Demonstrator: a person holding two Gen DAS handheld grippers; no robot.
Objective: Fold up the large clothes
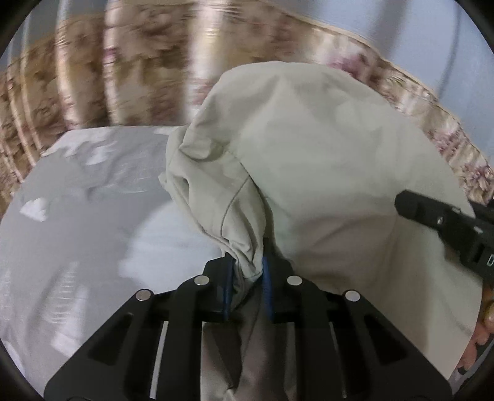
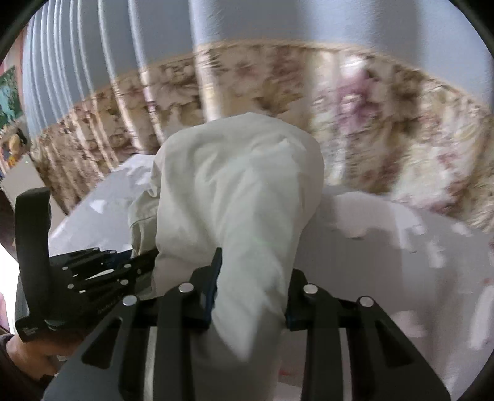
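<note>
A large pale beige garment (image 1: pixel 308 160) hangs bunched in the air above a bed. My left gripper (image 1: pixel 247 271) is shut on a gathered fold of it; the cloth runs between the blue pads and down under the fingers. My right gripper (image 2: pixel 250 277) is shut on another thick fold of the same garment (image 2: pixel 240 185). The right gripper's black body shows at the right edge of the left wrist view (image 1: pixel 447 225). The left gripper shows at the lower left of the right wrist view (image 2: pixel 102 271), close beside the right one.
A light grey bedsheet with white patches (image 1: pixel 77 222) lies below, and it also shows in the right wrist view (image 2: pixel 401 246). Behind stands a floral beige and pink curtain (image 2: pixel 386 117) under a pale blue pleated curtain (image 2: pixel 278 21).
</note>
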